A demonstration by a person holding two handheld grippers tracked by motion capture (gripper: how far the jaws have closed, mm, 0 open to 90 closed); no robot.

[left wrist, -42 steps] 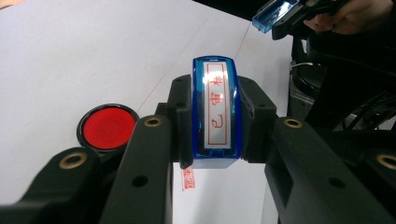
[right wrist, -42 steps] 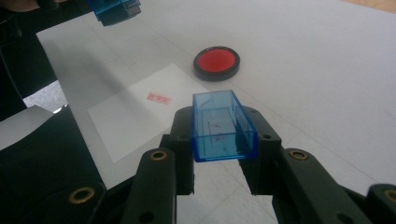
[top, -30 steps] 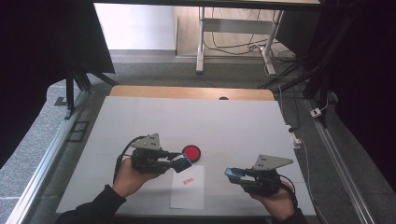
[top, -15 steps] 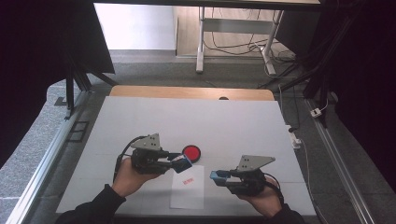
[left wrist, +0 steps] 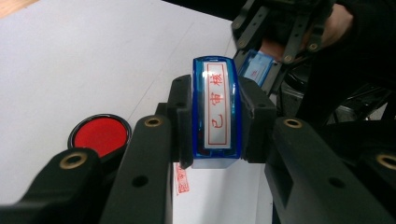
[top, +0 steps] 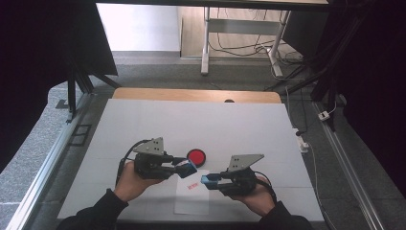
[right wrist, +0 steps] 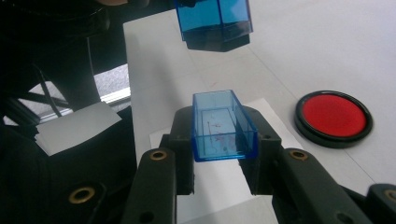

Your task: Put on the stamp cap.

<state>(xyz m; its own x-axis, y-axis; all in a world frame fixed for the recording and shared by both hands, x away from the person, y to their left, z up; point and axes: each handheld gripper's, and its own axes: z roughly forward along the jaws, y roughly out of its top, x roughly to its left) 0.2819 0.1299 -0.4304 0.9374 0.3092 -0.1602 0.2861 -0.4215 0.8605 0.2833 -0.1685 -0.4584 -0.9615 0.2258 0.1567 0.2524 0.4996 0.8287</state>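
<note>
My left gripper (left wrist: 217, 122) is shut on a blue stamp (left wrist: 216, 88) with red characters on its white label, held just above the table. In the high view the left gripper (top: 187, 168) points right, over the top edge of a white paper sheet (top: 191, 200) that bears a red stamp mark (top: 193, 186). My right gripper (right wrist: 223, 136) is shut on a clear blue cap (right wrist: 219, 122), its open side facing the stamp (right wrist: 214, 21) a short way ahead. The right gripper (top: 209, 180) points left, close to the stamp, not touching it. A round red ink pad (top: 197, 156) lies just behind both.
The white table top (top: 158, 124) ends in a wooden strip (top: 191, 95) at the far side. A cable and plug (top: 301, 139) lie at the right edge. A small stack of white slips (right wrist: 74, 126) shows beyond the table's near edge.
The right gripper has carried the blue cap leftward and slightly down, closing on the stamp. The left gripper and the stamp have stayed where they were.
</note>
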